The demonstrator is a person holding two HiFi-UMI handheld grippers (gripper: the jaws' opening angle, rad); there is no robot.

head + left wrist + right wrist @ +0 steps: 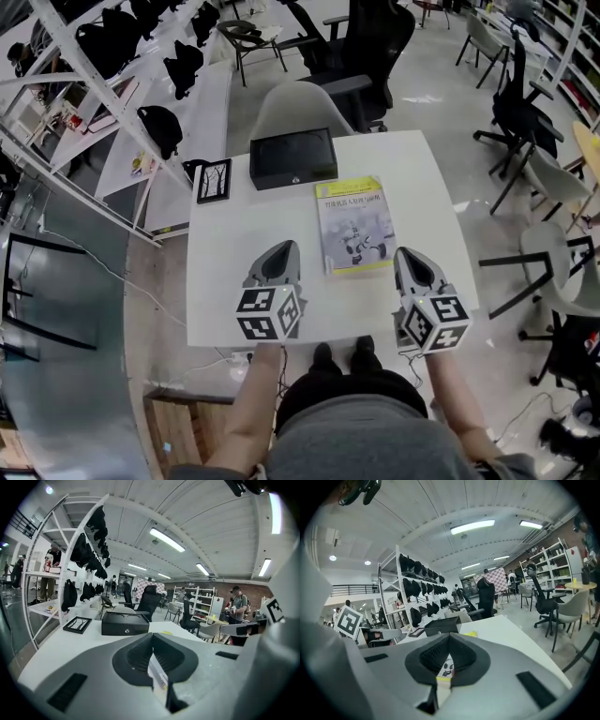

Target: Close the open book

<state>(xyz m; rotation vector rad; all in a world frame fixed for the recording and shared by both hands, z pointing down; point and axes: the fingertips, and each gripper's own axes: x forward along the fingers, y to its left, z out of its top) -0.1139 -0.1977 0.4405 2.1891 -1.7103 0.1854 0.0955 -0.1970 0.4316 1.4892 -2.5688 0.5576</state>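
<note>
The thin paperback book with a yellow-green cover and a picture of a white robot [353, 225] lies flat and closed, cover up, on the white square table [220, 291]. It sits between the two grippers and a little beyond their tips. The closing itself therefore looks done, and by my reading the step in hand is simply to leave the book undisturbed. The left gripper [287, 247] is low over the table to the book's left and apart from it. Its own view shows the two grey jaws pressed together at the tips with nothing pinched. The right gripper [404, 253] sits just beside the book's near right corner. Its jaws likewise meet at the tips and hold nothing, and the cover shows only through the hollow behind them. I cannot tell whether that gripper touches the book's edge. To finish well, both hands should lift clear or draw back toward the person without brushing the cover. The right one needs the most care, since a nudge at that corner could slide the light book or lift the cover open. The flat black box [292, 157] and the small black-framed picture [214, 181] on the far side of the table are well clear of any such move.
</note>
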